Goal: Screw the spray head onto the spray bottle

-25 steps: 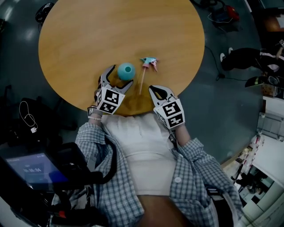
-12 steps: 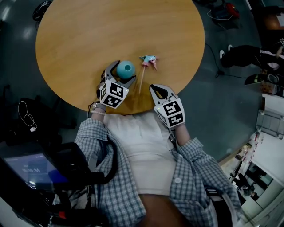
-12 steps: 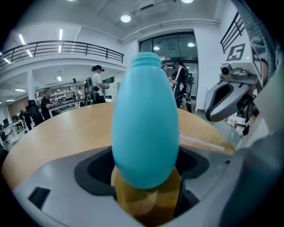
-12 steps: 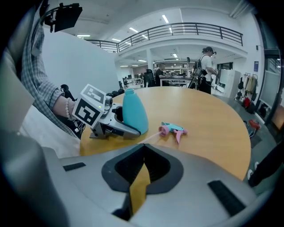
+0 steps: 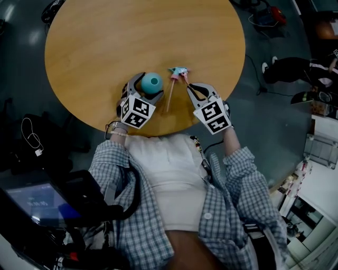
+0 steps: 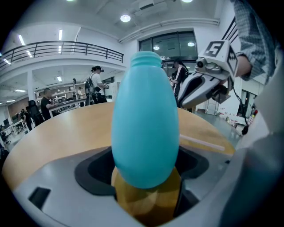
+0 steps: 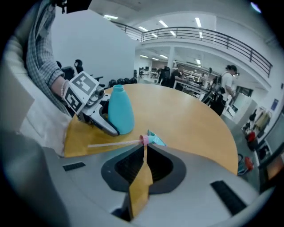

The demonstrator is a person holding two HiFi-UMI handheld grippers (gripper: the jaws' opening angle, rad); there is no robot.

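A teal spray bottle [image 5: 152, 83] stands upright near the round wooden table's [image 5: 132, 37] front edge. My left gripper [image 5: 146, 87] has a jaw on each side of it, and in the left gripper view the pads lie against the bottle [image 6: 144, 119]. To its right lies the spray head [image 5: 178, 74], teal with a pink collar, its long dip tube [image 5: 170, 97] pointing toward the table's edge. My right gripper [image 5: 188, 86] is shut and empty, its tips just right of the spray head [image 7: 153, 139], which lies straight ahead in the right gripper view.
The person sits against the table's front edge, checked sleeves [image 5: 240, 174] over the lap. Grey floor surrounds the table, with cables and bags [image 5: 266, 16] at the top right. Several people stand far off in both gripper views.
My right gripper has moved up from the table's edge to beside the spray head and rolled. My left gripper moved in around the bottle a second ago and has stayed there.
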